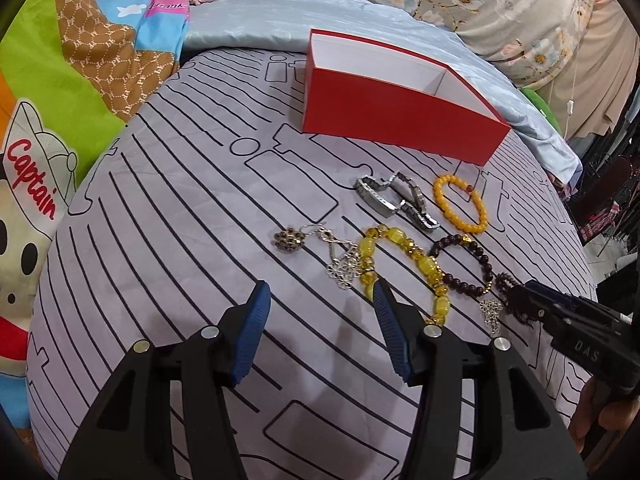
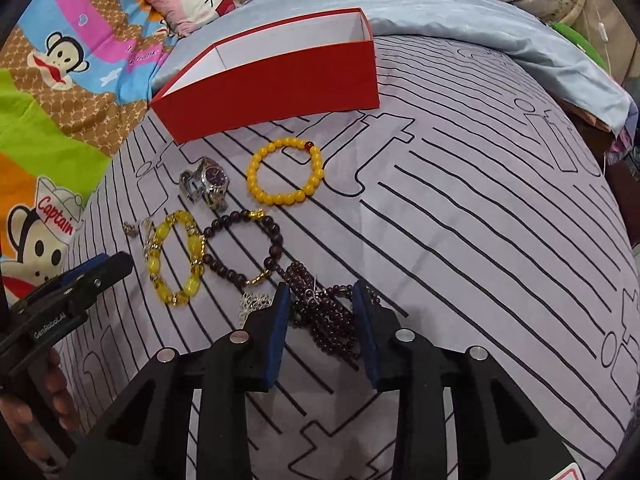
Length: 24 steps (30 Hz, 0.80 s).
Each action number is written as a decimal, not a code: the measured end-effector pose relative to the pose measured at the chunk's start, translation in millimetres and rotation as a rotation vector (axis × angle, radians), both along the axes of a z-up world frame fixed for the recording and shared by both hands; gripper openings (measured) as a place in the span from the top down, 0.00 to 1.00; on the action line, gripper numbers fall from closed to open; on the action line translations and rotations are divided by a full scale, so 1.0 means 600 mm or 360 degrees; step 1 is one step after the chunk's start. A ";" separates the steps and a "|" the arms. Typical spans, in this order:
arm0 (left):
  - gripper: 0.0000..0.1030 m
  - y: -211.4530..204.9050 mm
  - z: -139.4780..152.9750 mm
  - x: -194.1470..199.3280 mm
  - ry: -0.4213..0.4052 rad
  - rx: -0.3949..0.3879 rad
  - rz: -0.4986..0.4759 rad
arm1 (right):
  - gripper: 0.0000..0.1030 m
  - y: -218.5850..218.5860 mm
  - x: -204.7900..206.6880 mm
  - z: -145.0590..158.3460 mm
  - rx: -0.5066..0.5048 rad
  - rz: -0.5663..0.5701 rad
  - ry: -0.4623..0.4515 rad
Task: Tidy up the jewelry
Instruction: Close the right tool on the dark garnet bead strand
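Right tool (image 2: 322, 294) part open, straddling the heap of dark garnet beads (image 2: 328, 316) on the bed sheet (image 2: 460, 220), nothing gripped yet. Best to lower squarely, gather every loop, avoid snagging the silver earring (image 2: 253, 303) just beside. Left tool (image 1: 320, 300) wide open, empty, near the yellow bracelet (image 1: 404, 264). Farther off, watch (image 2: 208, 185), orange bead ring (image 2: 286, 172), then open red box (image 2: 280, 80) as likely destination.

Each wrist camera looks forward and down along its own fingers, close over the bed. The left view faces from the left, the right from the right; both share the red box (image 1: 400, 120) (image 2: 272, 80) and the jewelry spread before it.
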<state>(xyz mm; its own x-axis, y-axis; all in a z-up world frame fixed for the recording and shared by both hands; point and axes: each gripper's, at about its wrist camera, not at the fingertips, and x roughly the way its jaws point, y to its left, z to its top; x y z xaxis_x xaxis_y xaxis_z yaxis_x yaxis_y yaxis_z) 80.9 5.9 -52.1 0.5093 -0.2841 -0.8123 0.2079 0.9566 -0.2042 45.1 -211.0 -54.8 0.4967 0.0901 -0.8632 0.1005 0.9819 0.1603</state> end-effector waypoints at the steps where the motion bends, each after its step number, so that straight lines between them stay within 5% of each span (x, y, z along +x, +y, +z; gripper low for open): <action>1: 0.50 -0.002 0.000 -0.001 0.0000 -0.0001 -0.0006 | 0.67 0.002 0.000 0.002 -0.0010 0.0012 -0.0005; 4: 0.50 -0.012 0.001 -0.004 -0.0001 -0.0003 -0.0034 | 0.58 0.002 0.005 0.004 -0.0026 0.0040 -0.0002; 9: 0.50 -0.014 0.000 -0.007 0.0006 -0.0007 -0.0041 | 0.57 -0.006 0.000 -0.003 -0.0004 0.0079 0.0037; 12: 0.50 -0.017 -0.003 -0.007 0.0019 -0.0013 -0.0044 | 0.67 -0.004 -0.003 -0.005 -0.0046 0.0072 0.0045; 15: 0.50 -0.022 -0.003 -0.008 0.0023 -0.0015 -0.0057 | 0.90 -0.012 -0.006 -0.005 -0.0021 0.0029 0.0044; 24: 0.54 -0.037 -0.013 0.000 0.0090 -0.0088 -0.0071 | 0.94 -0.027 -0.016 0.011 0.0010 -0.0069 -0.0023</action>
